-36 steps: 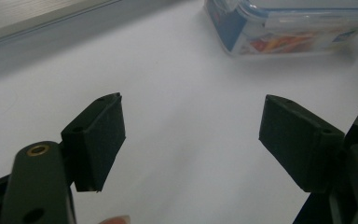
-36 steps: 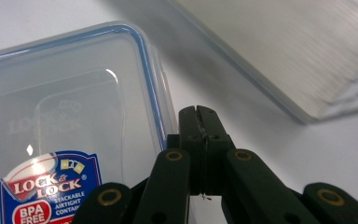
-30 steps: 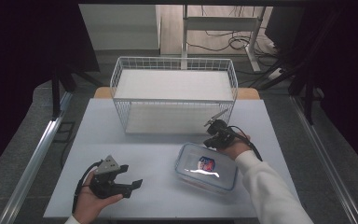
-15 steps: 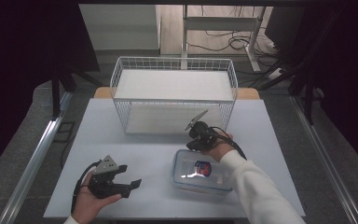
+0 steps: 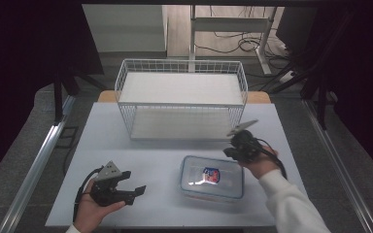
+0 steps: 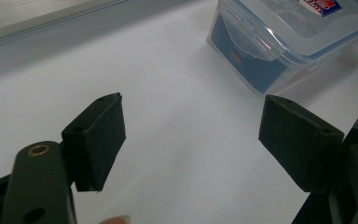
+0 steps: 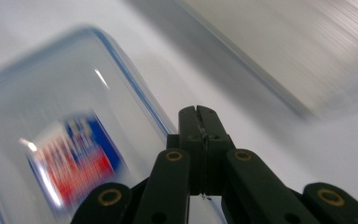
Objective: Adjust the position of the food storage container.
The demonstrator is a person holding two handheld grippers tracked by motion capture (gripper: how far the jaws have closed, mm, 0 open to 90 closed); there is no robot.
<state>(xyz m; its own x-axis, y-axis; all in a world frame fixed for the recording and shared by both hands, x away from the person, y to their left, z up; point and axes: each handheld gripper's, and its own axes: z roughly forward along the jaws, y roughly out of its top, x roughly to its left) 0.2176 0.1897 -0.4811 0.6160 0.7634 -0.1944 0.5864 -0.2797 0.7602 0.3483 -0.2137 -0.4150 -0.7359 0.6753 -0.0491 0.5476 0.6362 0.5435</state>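
Observation:
A clear plastic container (image 5: 211, 177) with a blue-and-red label on its lid lies at the front middle of the white table (image 5: 150, 150). My right gripper (image 5: 231, 151) hovers at the container's far right corner, jaws pressed together and holding nothing. In the right gripper view the shut gripper (image 7: 198, 116) points over the lid's edge, with the blurred container (image 7: 51, 140) to the left. My left gripper (image 5: 135, 182) rests open at the front left, a short way from the container. The left gripper view looks between that gripper's (image 6: 191, 140) wide-apart pads (image 6: 98, 137) at bare table, the container (image 6: 289, 42) beyond.
A white wire basket (image 5: 182, 99) stands at the back middle of the table, just behind the right gripper. The table's front edge runs close under both hands. Metal rails (image 5: 39, 165) flank the table on the floor.
My right gripper swung left along the container's far edge, then came back right to its corner. The container sits slightly further left. The left gripper has stayed put.

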